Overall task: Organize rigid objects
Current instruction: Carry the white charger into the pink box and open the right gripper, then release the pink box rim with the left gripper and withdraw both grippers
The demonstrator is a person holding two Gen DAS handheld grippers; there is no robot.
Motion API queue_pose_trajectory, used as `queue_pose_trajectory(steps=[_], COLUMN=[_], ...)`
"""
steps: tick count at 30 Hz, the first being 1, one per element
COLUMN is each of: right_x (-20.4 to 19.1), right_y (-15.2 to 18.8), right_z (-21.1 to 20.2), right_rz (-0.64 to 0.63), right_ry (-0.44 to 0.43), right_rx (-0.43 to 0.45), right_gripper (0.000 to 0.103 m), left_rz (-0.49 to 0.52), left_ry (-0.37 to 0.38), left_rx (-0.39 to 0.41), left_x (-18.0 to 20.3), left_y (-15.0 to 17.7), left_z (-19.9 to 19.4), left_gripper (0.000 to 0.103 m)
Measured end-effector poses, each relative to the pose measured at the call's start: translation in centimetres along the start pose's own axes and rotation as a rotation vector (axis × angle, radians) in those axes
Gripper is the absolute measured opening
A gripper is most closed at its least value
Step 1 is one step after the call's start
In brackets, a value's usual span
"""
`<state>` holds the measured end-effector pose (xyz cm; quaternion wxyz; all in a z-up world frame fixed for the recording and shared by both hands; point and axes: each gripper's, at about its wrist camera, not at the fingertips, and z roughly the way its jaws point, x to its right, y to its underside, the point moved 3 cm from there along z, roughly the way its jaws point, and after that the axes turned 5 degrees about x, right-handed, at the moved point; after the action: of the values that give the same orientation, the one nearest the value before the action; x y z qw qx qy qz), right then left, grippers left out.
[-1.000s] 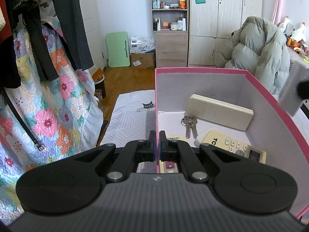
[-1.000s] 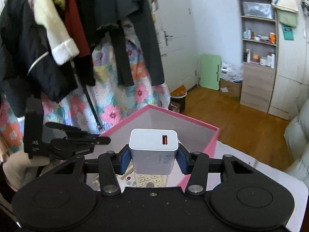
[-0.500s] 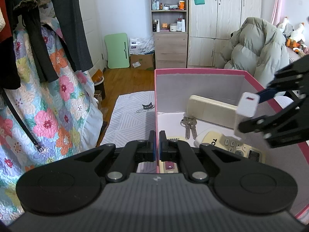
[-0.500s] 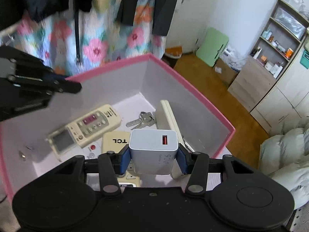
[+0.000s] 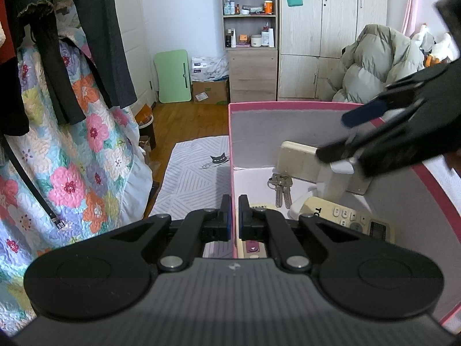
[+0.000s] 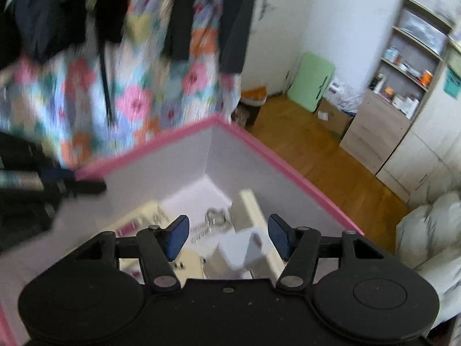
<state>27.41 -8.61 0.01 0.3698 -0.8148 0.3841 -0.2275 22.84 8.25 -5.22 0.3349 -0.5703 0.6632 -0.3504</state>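
A pink-rimmed box [image 5: 288, 105] with grey walls holds a cream remote [image 5: 299, 158], a bunch of keys [image 5: 279, 186] and a TCL remote [image 5: 345, 219]. My left gripper [image 5: 234, 219] is shut on the box's near wall, its fingers on either side of the pink rim. Over the box, my right gripper [image 6: 229, 235] has its jaws opening; its blue pads stand clear of the white charger [image 6: 239, 252]. The charger is blurred and lies loose below them, over the remotes. In the left wrist view the right gripper [image 5: 345, 132] reaches in from the right above the charger [image 5: 331, 181].
A floral quilt [image 5: 72, 173] and dark hanging clothes [image 5: 95, 43] are to the left of the box. A patterned mat [image 5: 198, 178] lies on the wood floor beyond it. A shelf unit [image 5: 249, 37], wardrobe and a puffy coat [image 5: 374, 63] stand behind.
My right gripper moved over the box, opened and let go of the white charger, which dropped among the remotes. The left gripper kept still on the box wall.
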Motion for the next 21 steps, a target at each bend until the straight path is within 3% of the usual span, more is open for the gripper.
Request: queue_pose_trajectory(steps=[9,17,21], right_x=[3.0,1.5,0.2], right_y=[3.9,8.0,9.2], right_z=[-8.3,-12.5,-13.6], right_rz=[0.405,0.519,0.501], right_ry=[-0.082,-0.014,0.035], right_rx=[0.189,0.264,0.277], right_gripper=[0.065,0.065,0.065], left_rz=[-0.001,-0.003,0.022], left_ry=[-0.001,0.002,-0.019], left_rx=[0.0,0.001,-0.003], left_x=[-0.1,-0.2,0.2], left_y=[0.0,0.0,-0.1], left_z=[0.0,0.0,0.1], left_gripper=[0.004,0.004,0.004])
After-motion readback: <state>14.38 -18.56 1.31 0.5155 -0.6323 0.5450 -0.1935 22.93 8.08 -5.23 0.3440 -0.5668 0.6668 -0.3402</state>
